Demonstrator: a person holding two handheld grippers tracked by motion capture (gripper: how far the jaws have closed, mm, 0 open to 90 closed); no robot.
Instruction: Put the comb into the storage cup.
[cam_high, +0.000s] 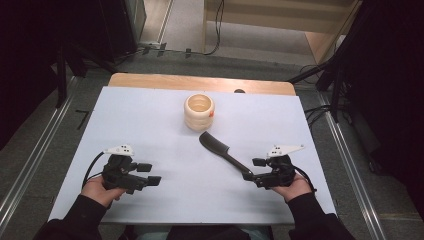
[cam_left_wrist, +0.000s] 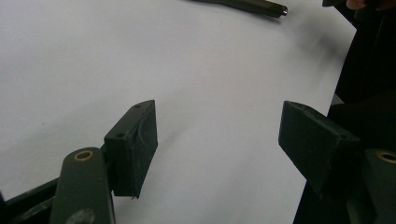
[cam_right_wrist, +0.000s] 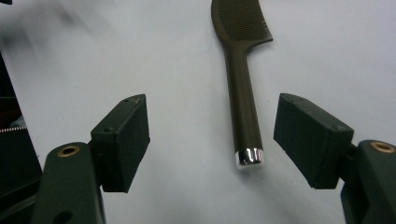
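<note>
your right gripper (cam_high: 256, 170) sits at the lower right of the high view, its jaws spread wide with nothing pressed between the pads. in the right gripper view the comb (cam_right_wrist: 240, 79) lies flat on the white counter (cam_right_wrist: 154, 60), running from the top centre of the frame down to the middle, teeth at the top and handle pointing down toward you. the handle's silver end cap (cam_right_wrist: 249, 156) lies between the two black jaws, closer to the one at the right of the frame, and touches neither. in the high view the comb (cam_high: 222, 150) slants across the centre of the counter (cam_high: 150, 130), its toothed head up and to the left, its handle end just beside your right gripper. above the comb's head, near the upper centre of the frame, a cream ribbed cup (cam_high: 199, 112) stands upright, apart from the comb. your left gripper (cam_high: 150, 174) is at the lower left of the high view, well apart from both things, jaws pointing to the right. in the left gripper view its jaws also stand wide over bare white counter (cam_left_wrist: 93, 60), holding nothing, and the comb's handle end (cam_left_wrist: 261, 7) shows at the top edge, right of centre
</note>
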